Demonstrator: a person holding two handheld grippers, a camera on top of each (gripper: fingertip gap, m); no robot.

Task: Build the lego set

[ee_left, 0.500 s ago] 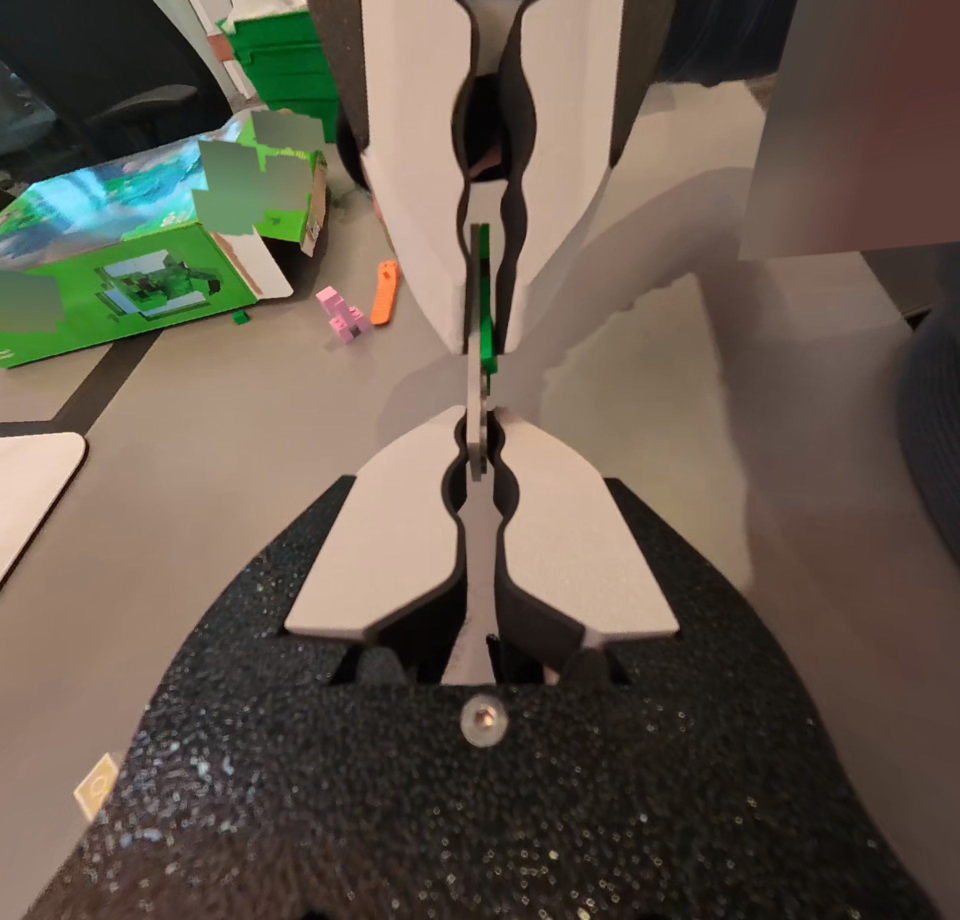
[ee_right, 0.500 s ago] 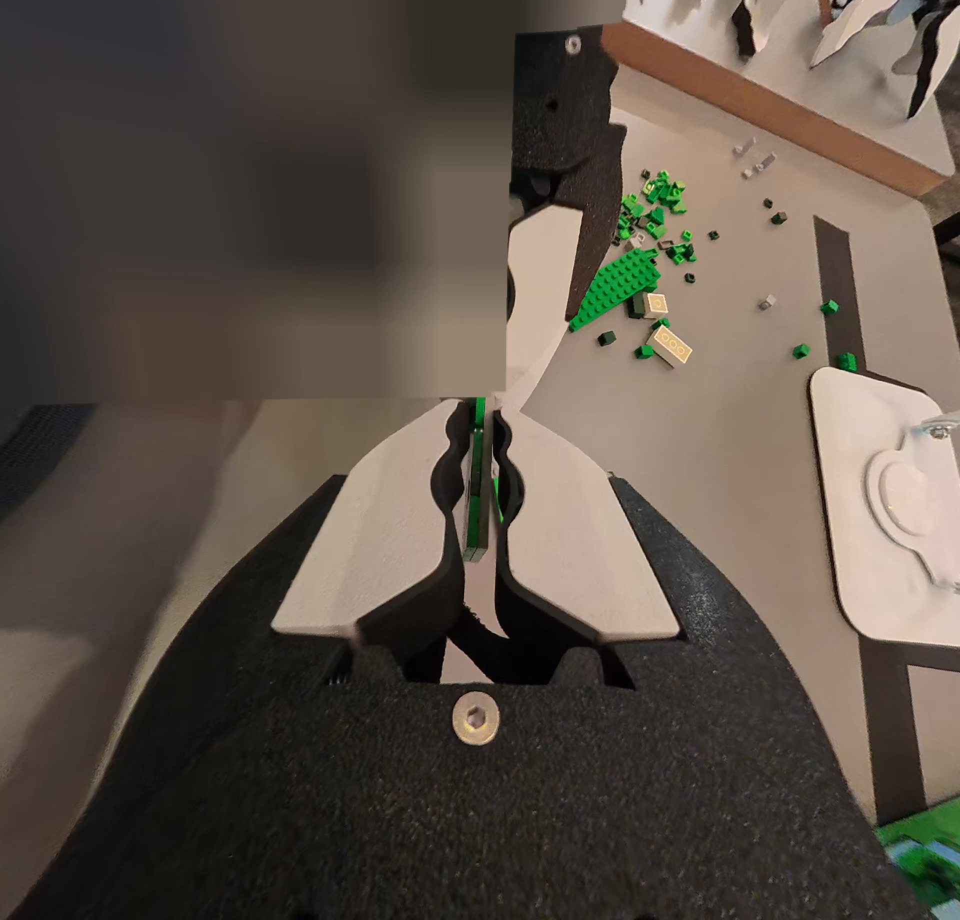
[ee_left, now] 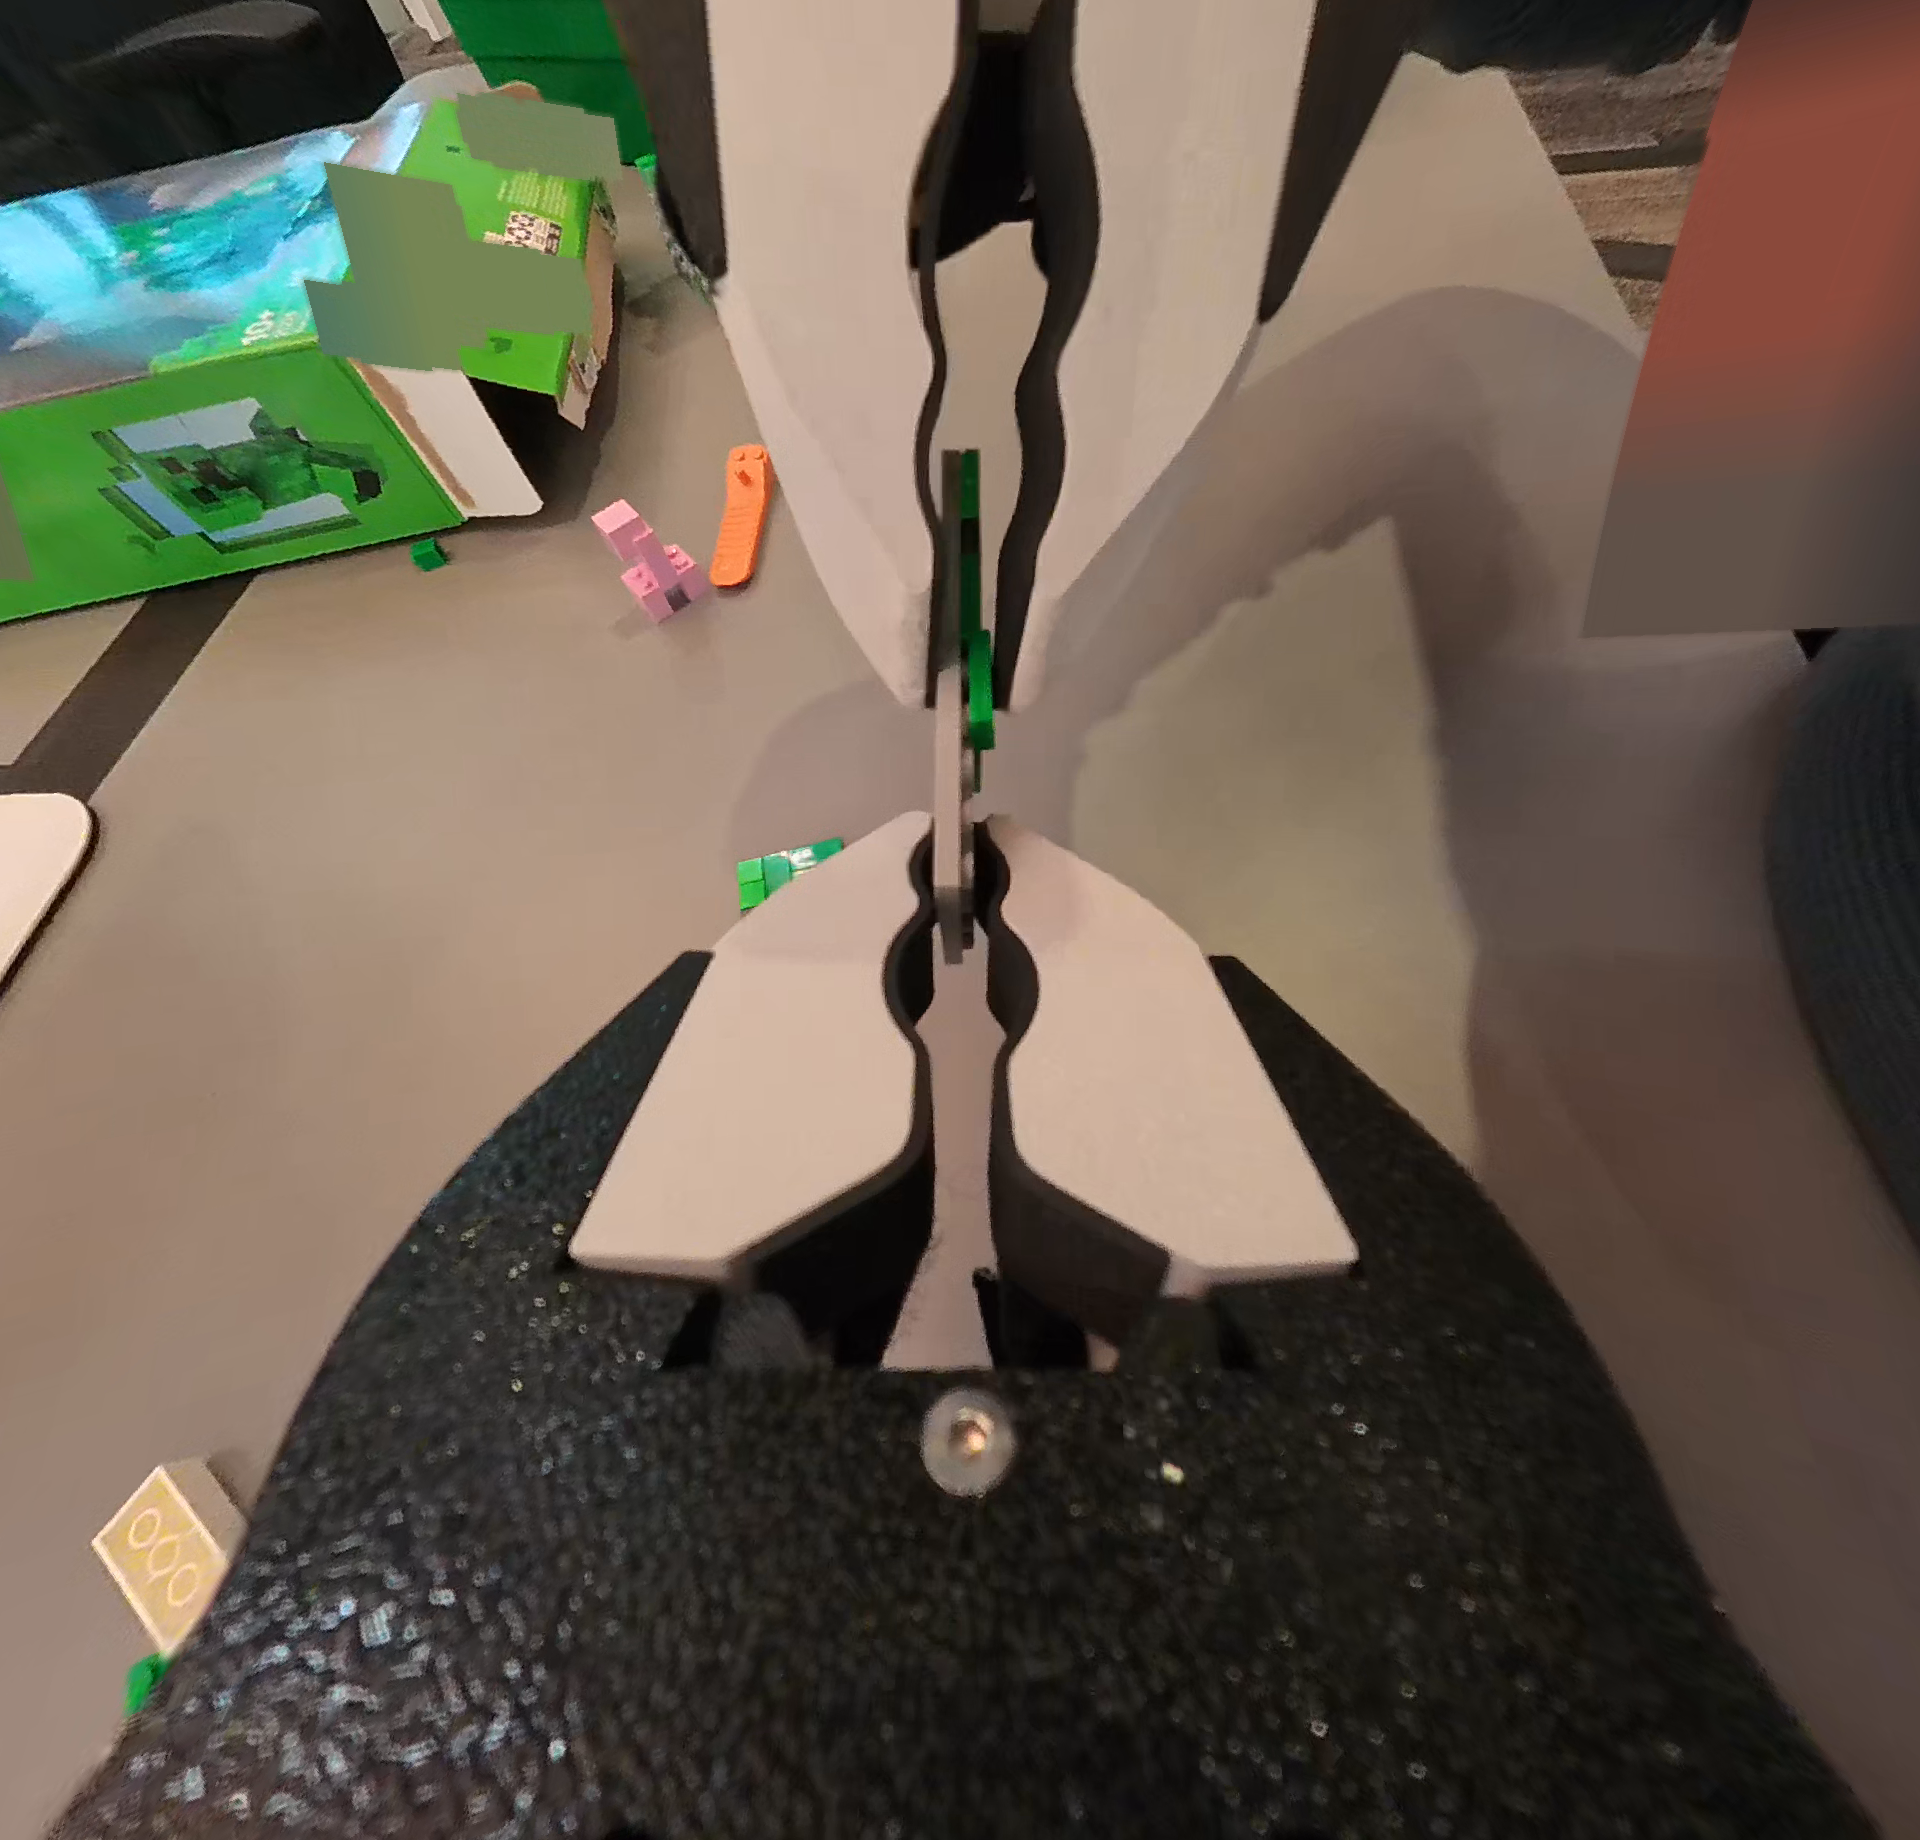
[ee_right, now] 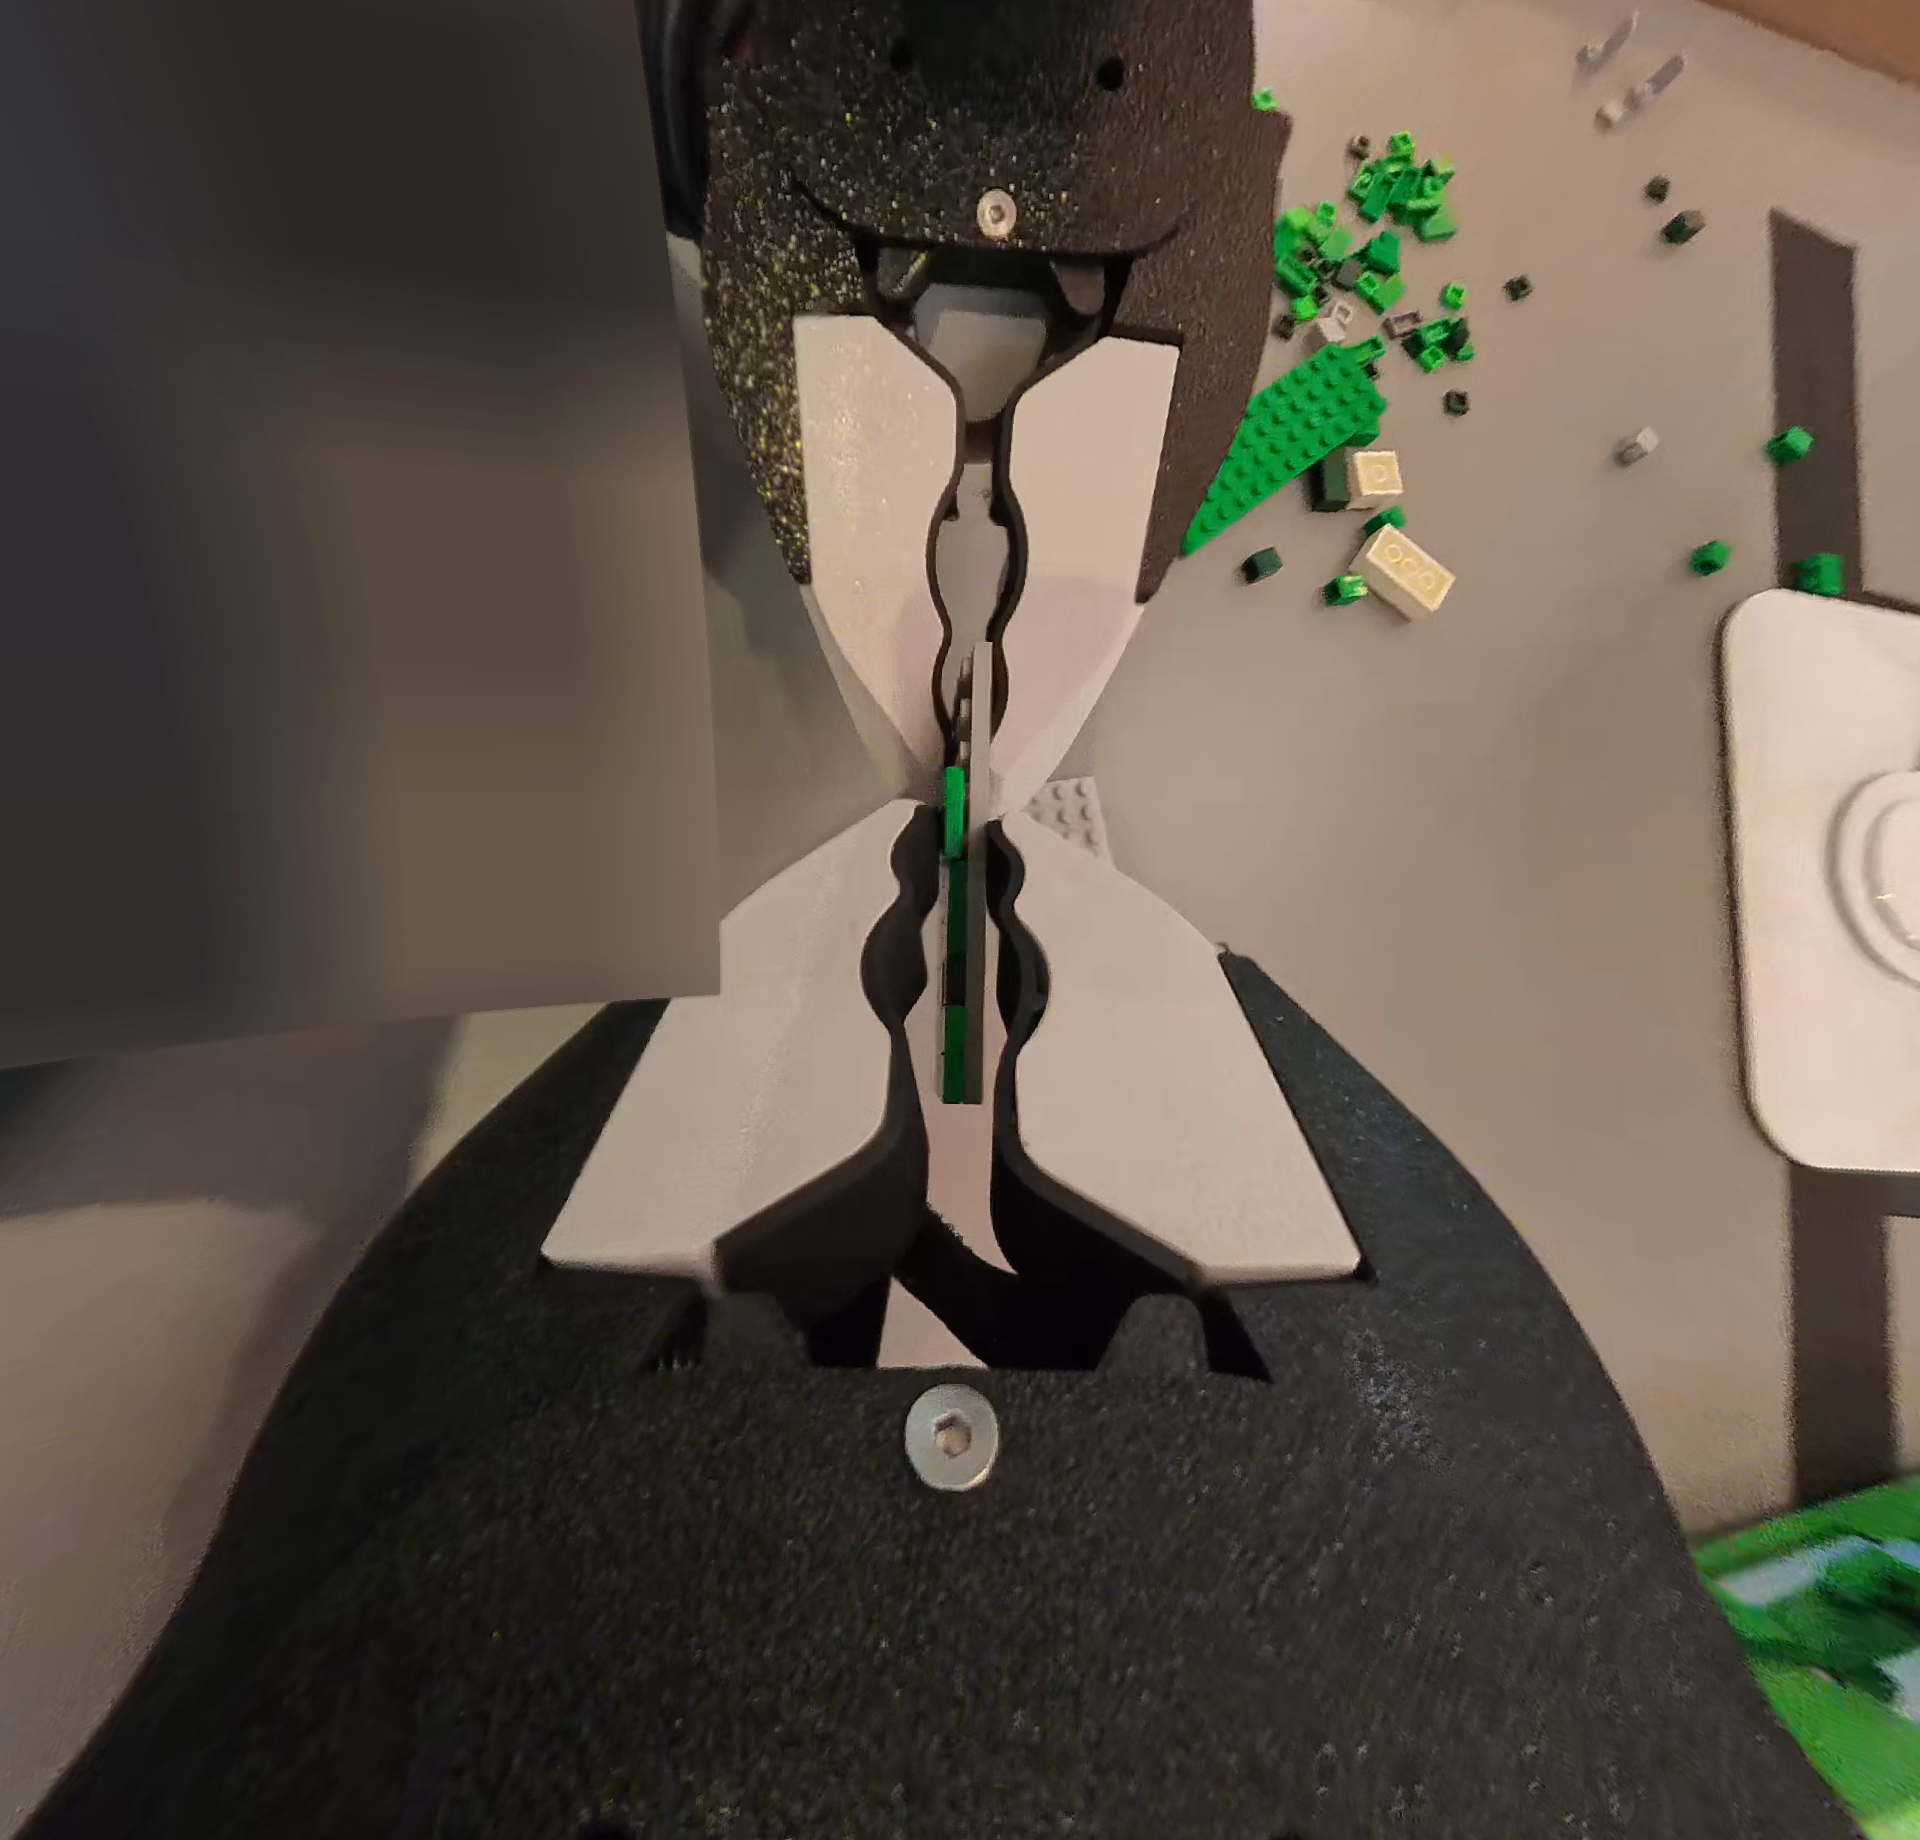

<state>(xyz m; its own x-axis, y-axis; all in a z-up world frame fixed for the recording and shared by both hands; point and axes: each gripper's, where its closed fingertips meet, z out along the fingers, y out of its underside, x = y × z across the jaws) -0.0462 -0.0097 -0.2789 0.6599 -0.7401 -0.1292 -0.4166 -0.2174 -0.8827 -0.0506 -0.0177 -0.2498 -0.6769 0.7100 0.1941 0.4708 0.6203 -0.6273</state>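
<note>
Green box [ee_left: 208, 481] blocks left; grey tabletop [ee_left: 416, 959] open.

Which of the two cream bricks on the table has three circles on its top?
The longer cream brick, the one lying farther from the big green wing plate. The smaller cream brick right beside that plate shows only one circle.

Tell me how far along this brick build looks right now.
Done: green pieces sit on a grey plate. In hand: the left gripper and right gripper face each other, each clamped on an end of it. Left: loose green bricks and a green wedge plate lie unused.
</note>
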